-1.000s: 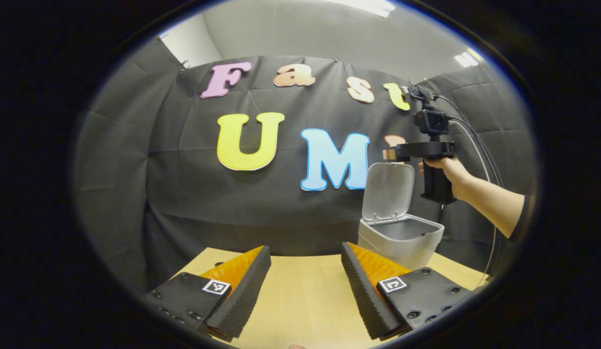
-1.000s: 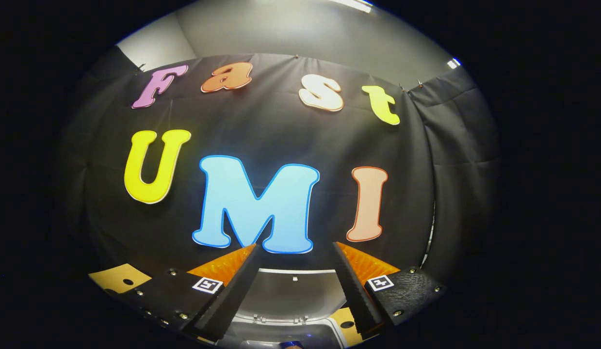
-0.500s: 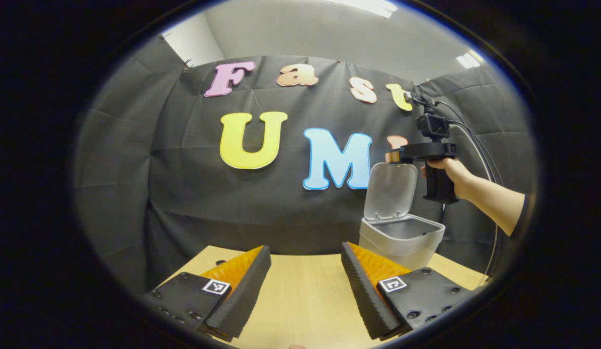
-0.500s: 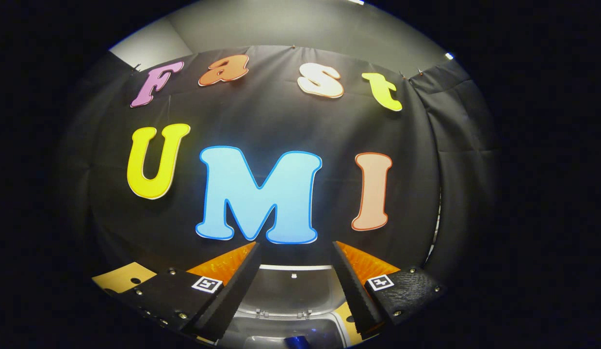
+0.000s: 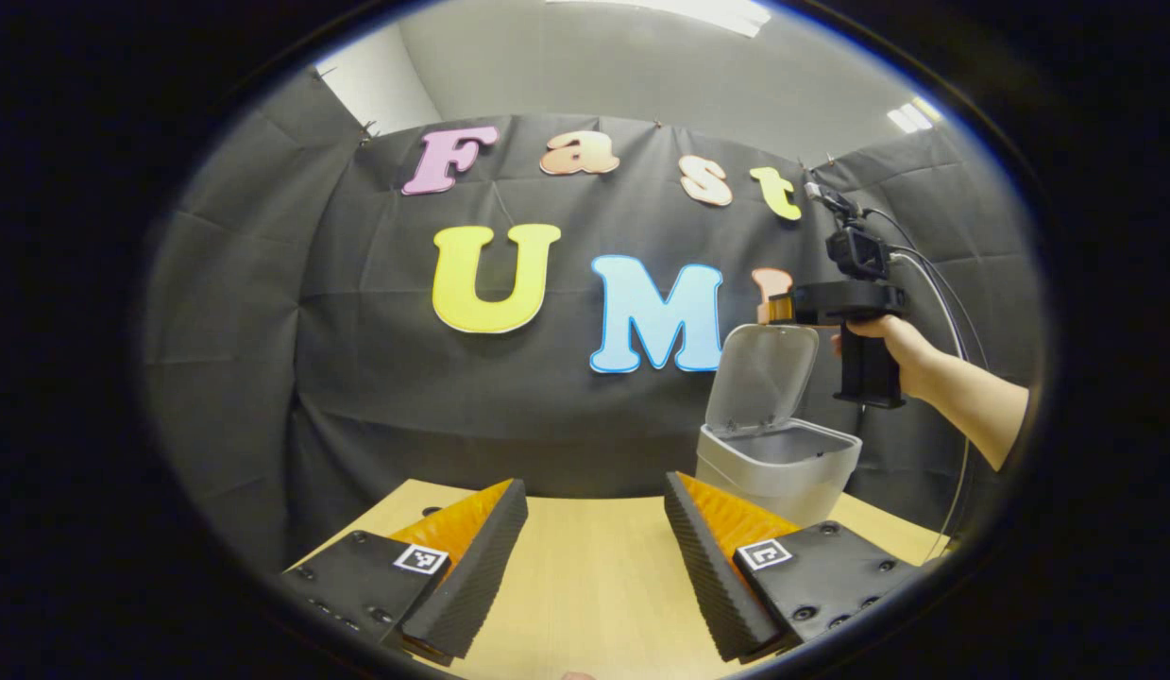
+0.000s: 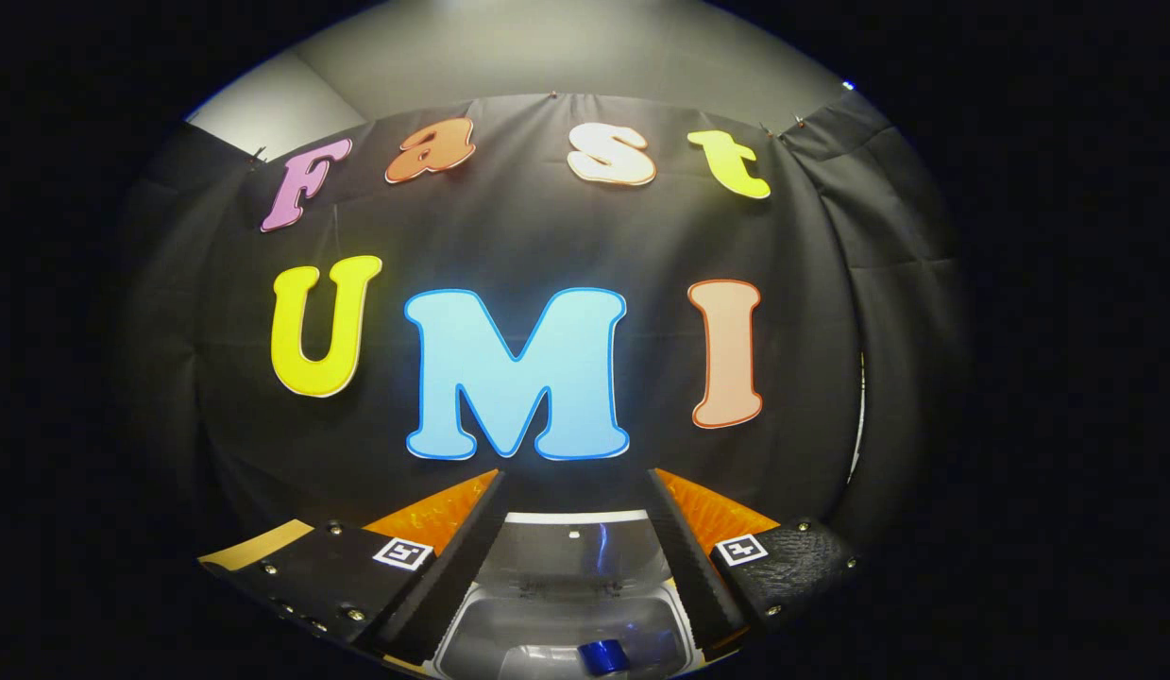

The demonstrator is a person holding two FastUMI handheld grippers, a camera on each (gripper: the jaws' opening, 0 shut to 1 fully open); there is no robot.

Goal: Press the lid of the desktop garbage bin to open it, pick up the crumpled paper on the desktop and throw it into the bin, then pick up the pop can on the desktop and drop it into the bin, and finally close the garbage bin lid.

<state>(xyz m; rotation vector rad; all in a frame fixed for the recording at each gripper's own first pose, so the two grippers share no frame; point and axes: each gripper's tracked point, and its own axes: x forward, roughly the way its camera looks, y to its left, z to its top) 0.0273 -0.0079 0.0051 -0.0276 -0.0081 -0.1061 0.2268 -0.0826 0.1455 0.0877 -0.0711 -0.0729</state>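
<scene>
Since the earlier frames the right gripper has drifted slightly back and to the right above the garbage bin, and more of the bin's inside has come into its camera. From the left gripper view, the left gripper hangs low over the wooden desktop, on the near left of the bin, its jaws spread wide with nothing between them. Beyond it the bin stands at the desktop's far right, its lid tipped up and leaning back toward the booth wall, so the opening step is done. A hand holds the right gripper level just above the lid's top edge; at that distance it cannot be told whether those jaws are apart. From the right gripper view, the right gripper looks down over the bin, its jaws spread and holding nothing, with the raised lid between them. A blue object, likely the pop can, lies inside the bin near its front edge, apart from both fingers. The crumpled paper cannot be made out inside the bin, and the stretch of desktop near the left gripper carries none, so it is probably already thrown in. By this reading, what remains is closing the lid.
</scene>
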